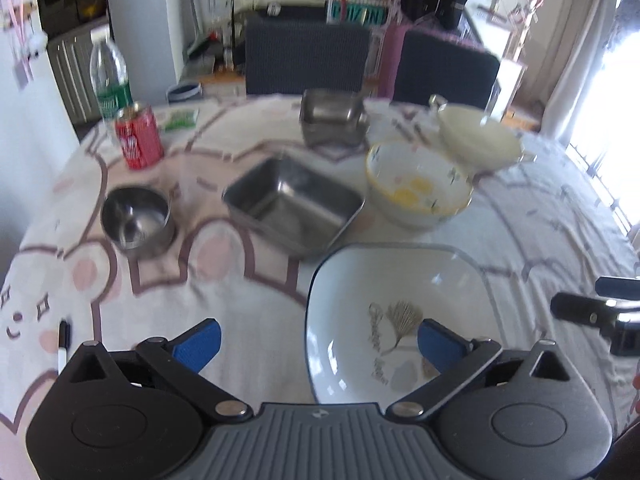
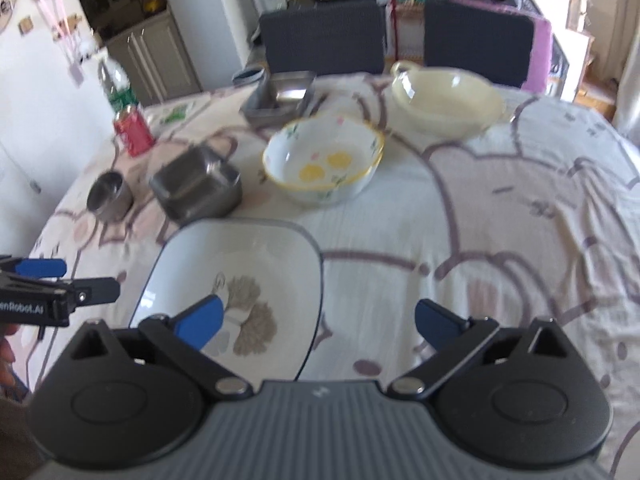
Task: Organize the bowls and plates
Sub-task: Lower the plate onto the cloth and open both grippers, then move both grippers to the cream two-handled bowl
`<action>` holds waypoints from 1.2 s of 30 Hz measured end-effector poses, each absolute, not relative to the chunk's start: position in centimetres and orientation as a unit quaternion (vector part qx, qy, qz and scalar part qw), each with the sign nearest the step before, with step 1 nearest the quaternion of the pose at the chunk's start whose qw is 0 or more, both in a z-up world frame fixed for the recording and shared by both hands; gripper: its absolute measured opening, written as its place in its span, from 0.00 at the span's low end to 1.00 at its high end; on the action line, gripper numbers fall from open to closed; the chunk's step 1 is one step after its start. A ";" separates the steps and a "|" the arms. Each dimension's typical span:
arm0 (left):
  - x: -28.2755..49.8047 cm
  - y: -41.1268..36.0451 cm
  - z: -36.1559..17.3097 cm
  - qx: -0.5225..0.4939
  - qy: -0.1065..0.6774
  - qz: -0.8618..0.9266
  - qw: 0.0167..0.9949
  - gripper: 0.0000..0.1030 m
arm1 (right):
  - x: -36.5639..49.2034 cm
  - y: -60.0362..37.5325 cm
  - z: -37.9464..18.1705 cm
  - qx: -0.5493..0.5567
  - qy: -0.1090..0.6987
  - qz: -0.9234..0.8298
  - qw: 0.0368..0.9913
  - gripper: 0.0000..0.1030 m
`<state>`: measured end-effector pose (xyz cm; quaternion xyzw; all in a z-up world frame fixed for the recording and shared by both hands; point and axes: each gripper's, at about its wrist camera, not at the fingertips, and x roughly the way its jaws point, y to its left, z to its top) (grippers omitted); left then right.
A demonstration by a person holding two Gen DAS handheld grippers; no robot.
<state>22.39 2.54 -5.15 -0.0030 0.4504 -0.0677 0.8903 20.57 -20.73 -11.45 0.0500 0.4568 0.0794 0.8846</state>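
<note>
I see my left gripper [image 1: 318, 344] and right gripper [image 2: 318, 322] both spread wide, gripping nothing; the square white plate [image 1: 400, 280] lies on the tablecloth [image 1: 240, 300] beneath them. The metal tray [image 1: 294, 204] behind looks empty, though it's blurred

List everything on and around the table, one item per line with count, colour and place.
square plate: 1, white with dark rim and leaf print, nearest edge of table
flowered bowl: 1, white with yellow rim, mid table
handled bowl: 1, cream, far right
square steel dish: 1, silver, mid table, left of flowered bowl
steel tins: appear stacked, count unclear, grey, far centre
steel cup: 1, silver, left
soda can: 1, red, far left
water bottle: 1, clear with green label, behind can
marker: 1, black and white, near left
tablecloth: 1, white with pink-brown cartoon print
chairs: 2, dark, behind table
left hand-held gripper: open, over plate's left edge
right hand-held gripper: open, over plate's right edge
</note>
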 end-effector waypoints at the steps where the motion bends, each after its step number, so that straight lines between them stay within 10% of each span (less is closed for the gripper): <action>1: 22.3 2.4 -4.8 -0.006 0.443 -0.068 0.894 1.00 | 20.5 -21.2 -11.0 0.056 0.445 0.076 0.891 1.00; 16: 26.2 -3.5 0.1 -0.018 0.324 -0.116 0.939 1.00 | 22.9 -28.9 -7.4 0.142 0.293 -0.029 0.945 1.00; 29: 38.5 -9.1 1.0 0.005 0.303 -0.150 0.941 1.00 | 34.2 -38.5 -11.8 0.270 0.315 -0.064 0.908 0.98; 36: 44.4 -11.5 -1.6 0.025 0.308 -0.156 0.938 1.00 | 40.9 -41.9 -16.2 0.352 0.320 -0.096 0.874 0.75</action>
